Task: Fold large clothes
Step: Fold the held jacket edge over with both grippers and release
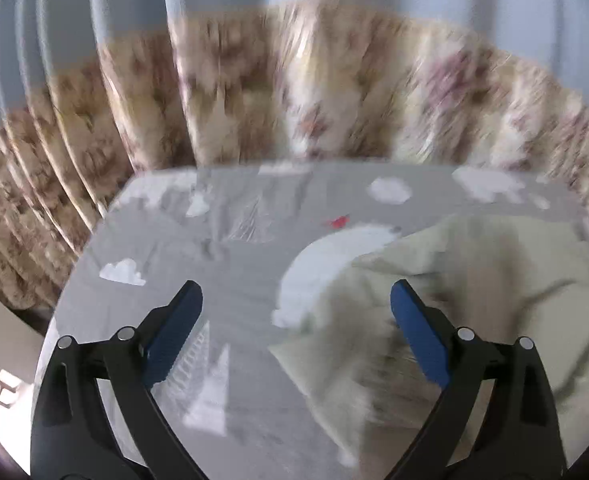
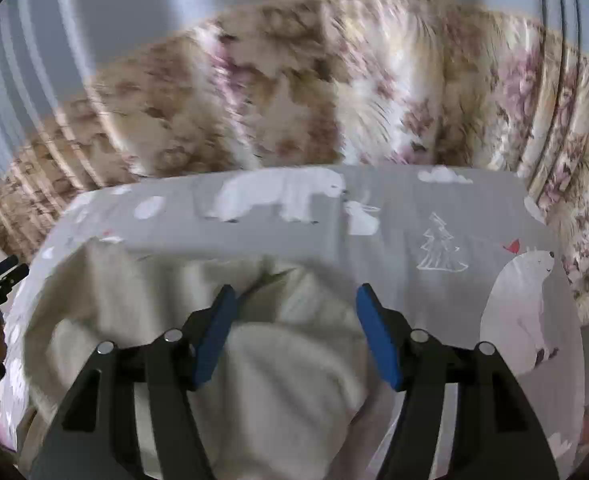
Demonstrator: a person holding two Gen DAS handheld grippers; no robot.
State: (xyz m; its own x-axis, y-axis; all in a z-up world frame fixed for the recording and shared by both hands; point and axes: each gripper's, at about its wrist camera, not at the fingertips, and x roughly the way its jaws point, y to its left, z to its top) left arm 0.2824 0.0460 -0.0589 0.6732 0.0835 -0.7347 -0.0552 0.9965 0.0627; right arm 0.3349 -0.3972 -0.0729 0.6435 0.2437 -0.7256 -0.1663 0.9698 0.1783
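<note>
A cream-coloured garment [image 2: 254,360] lies in a rumpled heap on the table [image 1: 214,248], which is covered by a grey cloth printed with white polar bears, clouds and line-drawn fir trees. From the right wrist view the garment fills the near and left part of the surface, its soft folds bunched up directly beneath the right gripper [image 2: 296,334], whose blue-padded fingers [image 2: 378,340] stand apart with fabric showing in the gap between them; whether the pads actually touch the cloth I cannot tell. The left gripper [image 1: 296,332] is likewise spread wide, holding nothing, poised over the garment's left edge: its right finger [image 1: 418,332] sits above the pale fabric, while its left finger [image 1: 174,336] is over the bare grey cover. A corner of the garment points toward the near edge of the table in the left wrist view, though that part is blurred. A large printed bear [image 2: 526,312] shows on the cover just right of the garment. Behind the table hangs a floral curtain [image 2: 334,92] in beige and pink, with pale blue-grey drapery above it.
</note>
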